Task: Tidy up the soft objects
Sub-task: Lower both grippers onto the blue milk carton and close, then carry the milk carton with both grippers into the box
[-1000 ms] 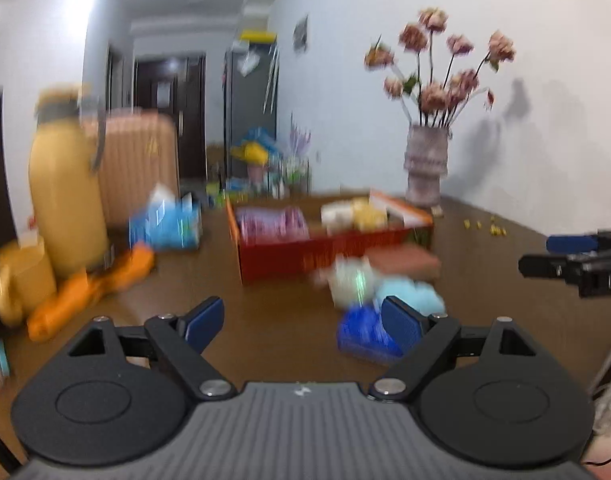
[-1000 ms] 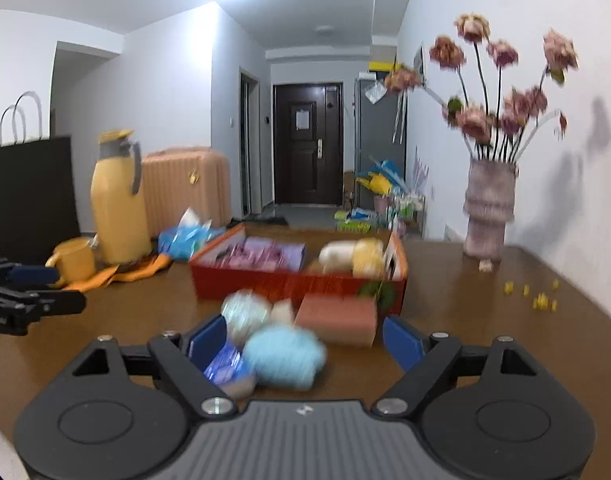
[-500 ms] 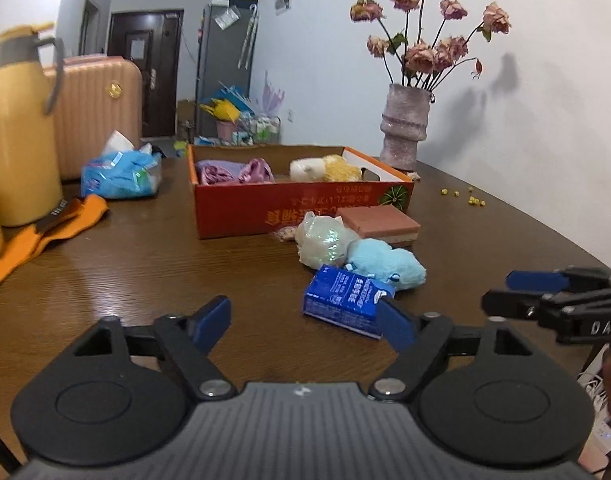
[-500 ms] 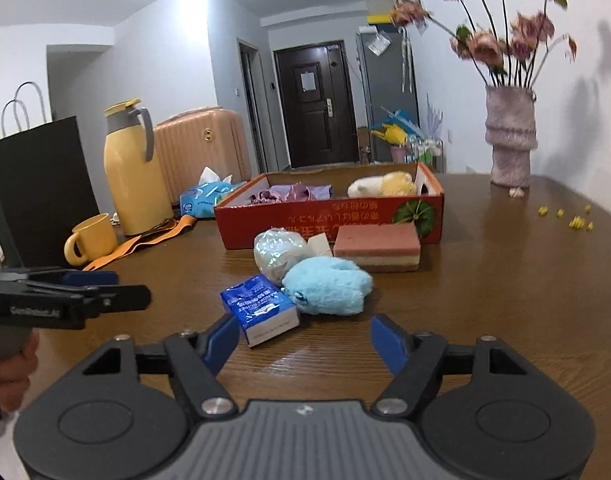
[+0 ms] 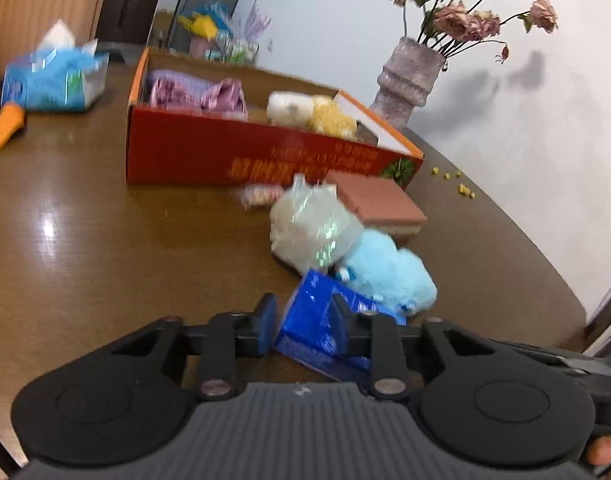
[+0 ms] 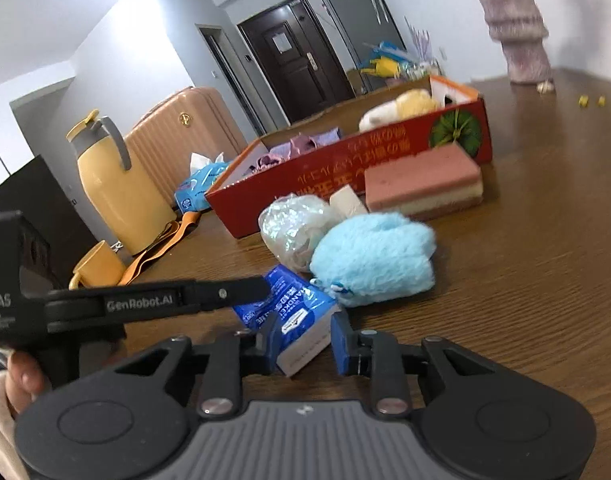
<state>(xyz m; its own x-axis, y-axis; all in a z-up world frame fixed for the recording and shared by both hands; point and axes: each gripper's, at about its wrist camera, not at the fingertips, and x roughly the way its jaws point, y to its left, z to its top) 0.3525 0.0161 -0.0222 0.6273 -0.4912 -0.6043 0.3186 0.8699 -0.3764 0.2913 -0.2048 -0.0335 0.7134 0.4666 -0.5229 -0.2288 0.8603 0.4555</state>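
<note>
**On the bench: tissue pack caught between two sets of fingers**

The red box (image 5: 209, 152) is loaded with purple cloth (image 5: 197, 92) and cream-yellow plush (image 5: 309, 112). In front, the blue tissue pack (image 6: 293, 312) is flanked by left gripper (image 5: 301, 320) and right gripper (image 6: 303, 338), both narrow and closing; contact can't be confirmed.

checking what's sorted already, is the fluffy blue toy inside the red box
No, the fluffy blue toy lies on the table in front of the red box.

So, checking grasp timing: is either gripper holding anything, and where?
Not yet: jaws of left gripper and right gripper are closing around ends of the blue tissue pack.
</note>
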